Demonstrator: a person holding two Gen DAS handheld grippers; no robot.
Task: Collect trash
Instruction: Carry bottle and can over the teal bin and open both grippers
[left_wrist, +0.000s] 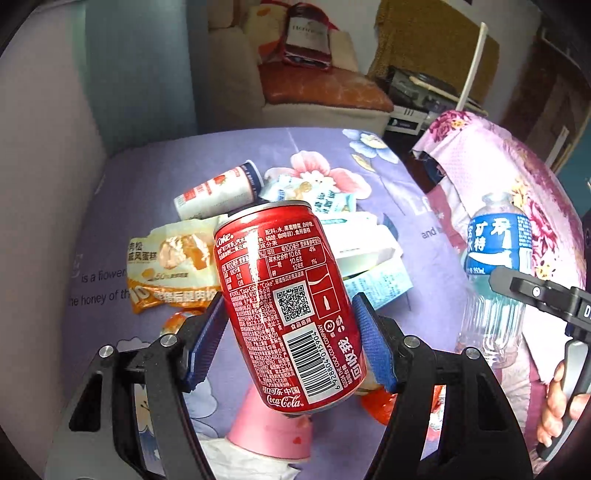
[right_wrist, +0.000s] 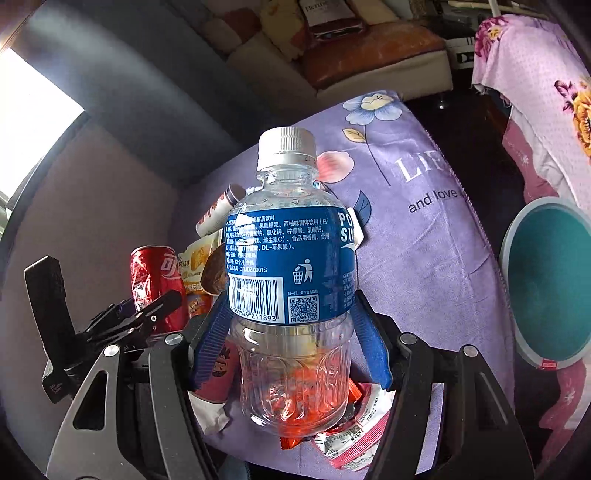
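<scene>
My left gripper (left_wrist: 288, 343) is clamped on a red cola can (left_wrist: 284, 295), blue pads pressing both sides, can tilted, lifted off the purple bedspread (left_wrist: 388, 192). My right gripper (right_wrist: 291, 339) grips a clear drink bottle (right_wrist: 291, 277) with blue label, upright, cap on, nearly empty.

Progress, as I judge it — two pieces picked up, none binned yet. Plenty left on the spread: under the can at 6 o'clock a pink cup (left_wrist: 269, 432); at 9 o'clock an orange cake wrapper (left_wrist: 173, 266); past it at 11 o'clock a white milk-drink bottle (left_wrist: 218, 192) on its side; at 1 o'clock pale blue packets (left_wrist: 369, 251).

View differences: only the right camera shows a round teal bin (right_wrist: 546, 280) at 3 o'clock beside the bed — likely the drop spot — plus a red-white wrapper (right_wrist: 354, 439) at 5 o'clock under the bottle. Only the left camera shows the far pile clearly, and a hand (left_wrist: 565, 402) on the other rig at 4 o'clock.
</scene>
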